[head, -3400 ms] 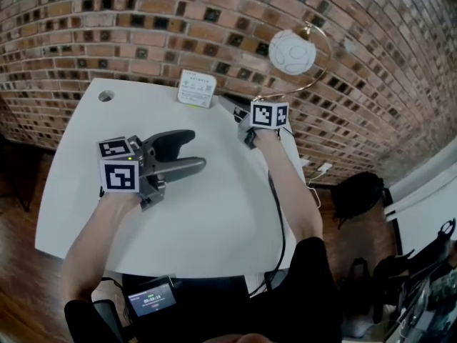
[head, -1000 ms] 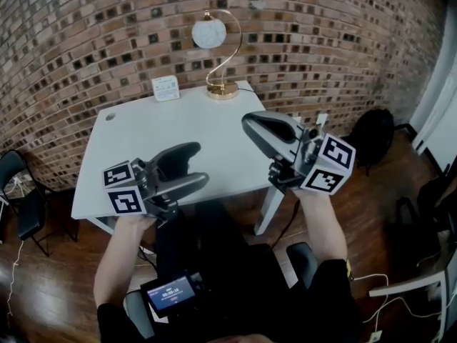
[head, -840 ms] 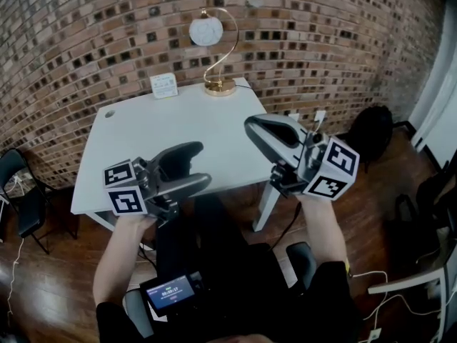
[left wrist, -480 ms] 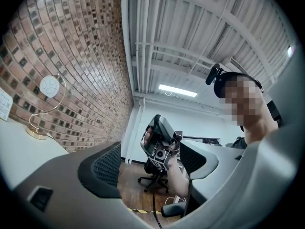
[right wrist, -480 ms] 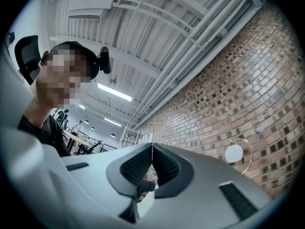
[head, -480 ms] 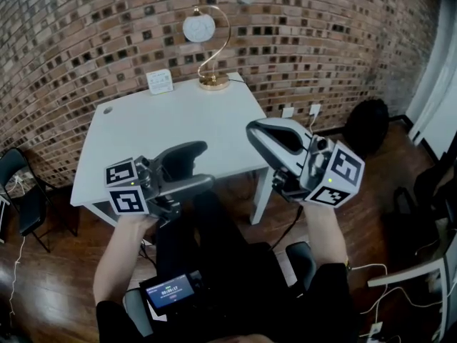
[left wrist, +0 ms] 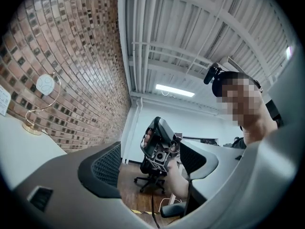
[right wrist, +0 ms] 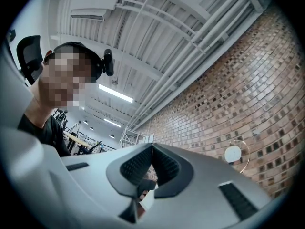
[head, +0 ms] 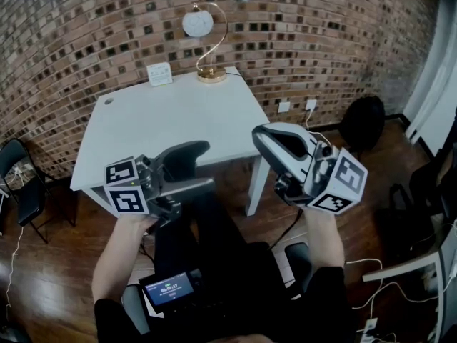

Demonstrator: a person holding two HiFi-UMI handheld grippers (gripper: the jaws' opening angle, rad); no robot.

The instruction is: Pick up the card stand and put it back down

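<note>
White card stand (head: 158, 73) standing on counter (head: 143, 131) far edge, left of lamp (head: 201, 31), task seemingly complete; left gripper (head: 202, 167) jaws apart, empty; right gripper (head: 260, 137) jaws together, both well clear.

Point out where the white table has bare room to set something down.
The white table is bare from its front edge back to the card stand and the lamp, and along its left side up to the small round hole. Only the back edge by the brick wall is taken, where the two stand side by side, apart.
</note>
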